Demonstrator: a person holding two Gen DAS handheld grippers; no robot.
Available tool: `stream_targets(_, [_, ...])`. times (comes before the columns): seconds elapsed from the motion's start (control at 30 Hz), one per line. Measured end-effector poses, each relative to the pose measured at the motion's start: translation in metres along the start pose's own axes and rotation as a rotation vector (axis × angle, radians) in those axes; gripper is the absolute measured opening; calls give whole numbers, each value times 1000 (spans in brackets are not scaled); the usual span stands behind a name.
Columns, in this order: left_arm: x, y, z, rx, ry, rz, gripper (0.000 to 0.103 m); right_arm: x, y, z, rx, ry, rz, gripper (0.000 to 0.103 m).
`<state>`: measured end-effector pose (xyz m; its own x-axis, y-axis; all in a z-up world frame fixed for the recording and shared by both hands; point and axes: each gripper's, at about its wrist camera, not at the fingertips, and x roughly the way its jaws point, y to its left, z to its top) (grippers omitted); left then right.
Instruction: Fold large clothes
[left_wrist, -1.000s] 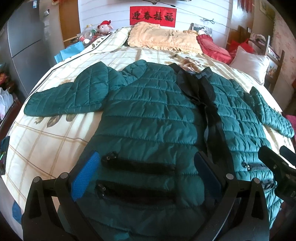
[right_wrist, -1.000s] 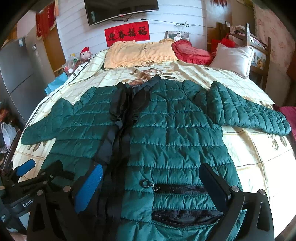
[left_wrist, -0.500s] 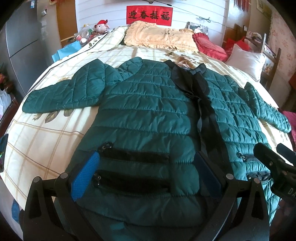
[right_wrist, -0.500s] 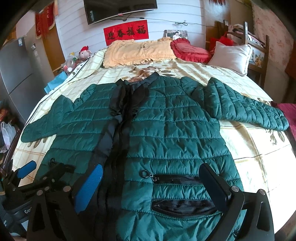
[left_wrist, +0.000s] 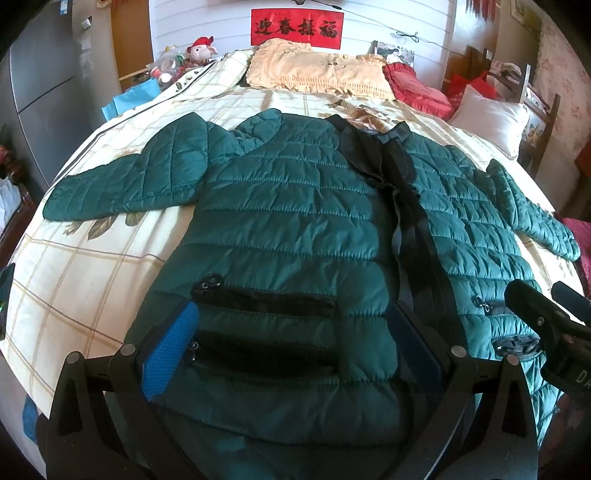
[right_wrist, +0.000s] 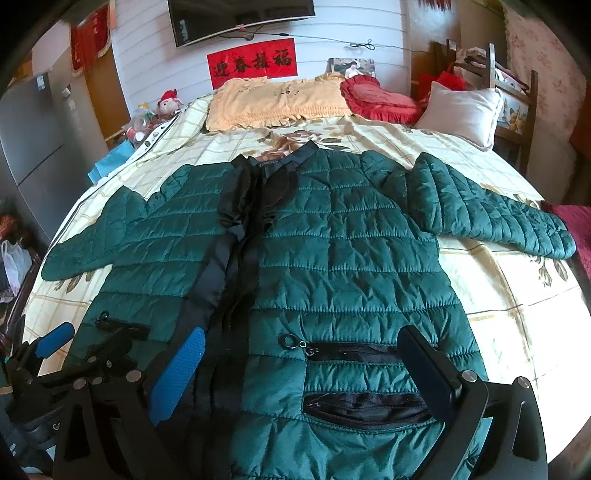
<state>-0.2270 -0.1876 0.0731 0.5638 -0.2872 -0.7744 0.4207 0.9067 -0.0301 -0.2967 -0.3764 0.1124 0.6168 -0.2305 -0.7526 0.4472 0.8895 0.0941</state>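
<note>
Across the bed (right_wrist: 517, 295), on its cream checked cover, a dark green quilted jacket (right_wrist: 351, 258) lies flat and face up, collar toward the pillows at the head edge and hem at the foot edge nearest the cameras. Its left sleeve (left_wrist: 125, 184) stretches out toward the bed's left edge, resting on the cover. Near the foot edge the left gripper (left_wrist: 291, 339) hangs over the jacket's left front panel with its fingers (left_wrist: 170, 350) spread wide, nothing between them, straddling two black zipped pockets (left_wrist: 266, 299). Down the middle of the jacket runs the black front placket (right_wrist: 236, 258), slightly rumpled near the collar. To its right the right gripper (right_wrist: 299, 365) hovers over the other front panel, its fingers (right_wrist: 177, 373) likewise wide apart and empty, framing a zipped pocket (right_wrist: 354, 350) with a ring pull and a second pocket below it. The right sleeve (right_wrist: 491, 218) reaches toward the bed's right edge. At the head edge sit a yellow frilled pillow (right_wrist: 277, 99), a red cushion (right_wrist: 380, 99) and, at the right corner, a white pillow (right_wrist: 461, 110).
</note>
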Motion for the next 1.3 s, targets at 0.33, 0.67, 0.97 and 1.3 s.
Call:
stream_targets(0.33, [1, 0, -1, 0, 3, -1, 102, 3, -1, 2, 24, 32, 33, 103])
stream_targets(0.67, [3, 3, 0, 1, 4, 6, 102, 5, 1, 1, 26, 28, 37, 103])
stream_targets(0.97, [8, 7, 0, -5, 6, 11, 102, 13, 5, -2, 12, 40, 29, 103])
stream_targets(1.3, [11, 19, 4, -23, 2, 28, 102, 19, 8, 0, 0, 54, 30, 103])
